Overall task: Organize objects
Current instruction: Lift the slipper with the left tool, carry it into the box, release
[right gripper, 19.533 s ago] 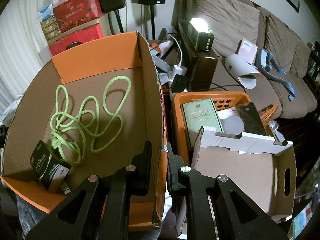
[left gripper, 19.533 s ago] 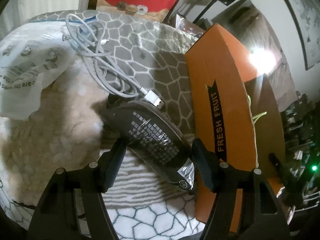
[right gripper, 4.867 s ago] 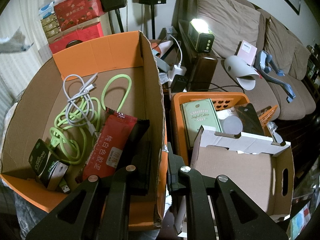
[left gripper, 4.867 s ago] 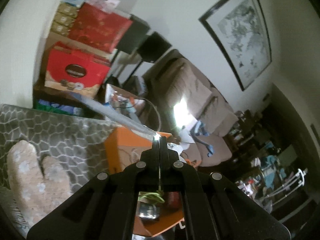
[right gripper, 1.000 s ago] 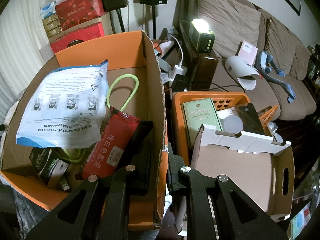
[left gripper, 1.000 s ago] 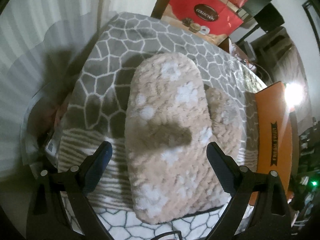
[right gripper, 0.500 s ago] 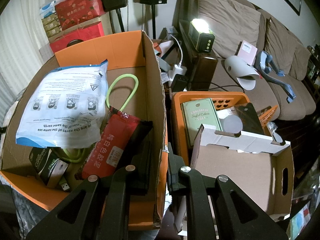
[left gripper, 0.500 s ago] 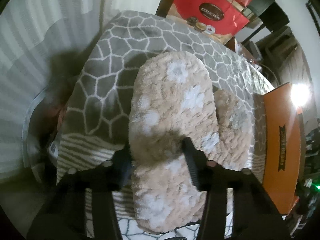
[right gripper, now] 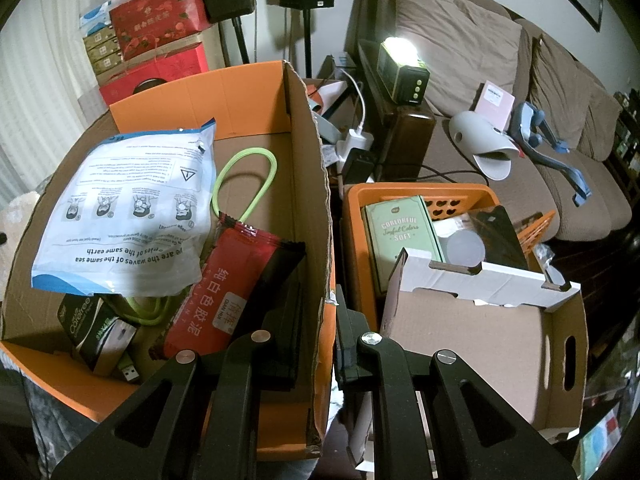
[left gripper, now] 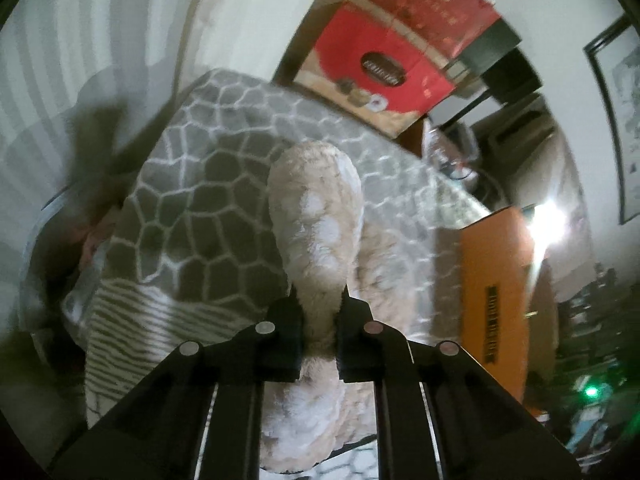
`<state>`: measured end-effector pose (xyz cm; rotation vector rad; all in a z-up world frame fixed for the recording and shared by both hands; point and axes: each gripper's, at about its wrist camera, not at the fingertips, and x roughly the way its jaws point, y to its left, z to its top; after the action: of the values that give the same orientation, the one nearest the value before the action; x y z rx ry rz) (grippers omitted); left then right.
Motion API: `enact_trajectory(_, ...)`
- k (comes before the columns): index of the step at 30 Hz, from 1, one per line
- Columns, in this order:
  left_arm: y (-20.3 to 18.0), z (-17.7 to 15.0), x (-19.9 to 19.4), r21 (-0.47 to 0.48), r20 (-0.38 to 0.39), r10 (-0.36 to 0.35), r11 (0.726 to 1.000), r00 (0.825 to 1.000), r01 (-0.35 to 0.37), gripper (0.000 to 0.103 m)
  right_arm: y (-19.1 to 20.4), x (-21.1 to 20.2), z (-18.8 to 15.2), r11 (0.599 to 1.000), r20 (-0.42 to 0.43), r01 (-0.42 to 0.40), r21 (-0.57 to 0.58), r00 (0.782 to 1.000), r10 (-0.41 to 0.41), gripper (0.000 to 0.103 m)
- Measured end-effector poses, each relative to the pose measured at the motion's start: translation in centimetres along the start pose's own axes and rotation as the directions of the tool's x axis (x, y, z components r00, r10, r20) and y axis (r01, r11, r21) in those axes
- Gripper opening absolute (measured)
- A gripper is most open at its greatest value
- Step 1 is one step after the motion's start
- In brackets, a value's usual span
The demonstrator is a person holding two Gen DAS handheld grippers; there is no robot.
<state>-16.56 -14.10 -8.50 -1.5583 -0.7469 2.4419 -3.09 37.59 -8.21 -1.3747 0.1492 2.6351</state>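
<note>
A fuzzy beige slipper is pinched at its middle by my left gripper, whose jaws are still closing, and it hangs raised off the grey patterned blanket. Its mate, the second slipper, lies underneath. My right gripper is shut on the side wall of the orange cardboard box. Inside that box are a white printed bag, a red packet, a green cable and a small green carton.
To the right of the big box stand an orange basket with a book and a white cardboard box. Behind them is a brown sofa with a lit lamp. Red gift boxes stand past the blanket.
The left jaws went from wide open around the slipper to squeezing it, and the slipper has come up off the blanket. The right gripper and box have not moved.
</note>
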Motion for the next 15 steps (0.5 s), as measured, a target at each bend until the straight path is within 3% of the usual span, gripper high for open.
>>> enact_trajectory(15, -7.8, 0.9, -4.9, 0.056, 0.094, -0.203, 0.979, 0.975, 0.198, 0.010, 0.0, 0.0, -0.1, 1.000, 0.000, 0.000, 0.000, 1.000, 0.000, 0.012)
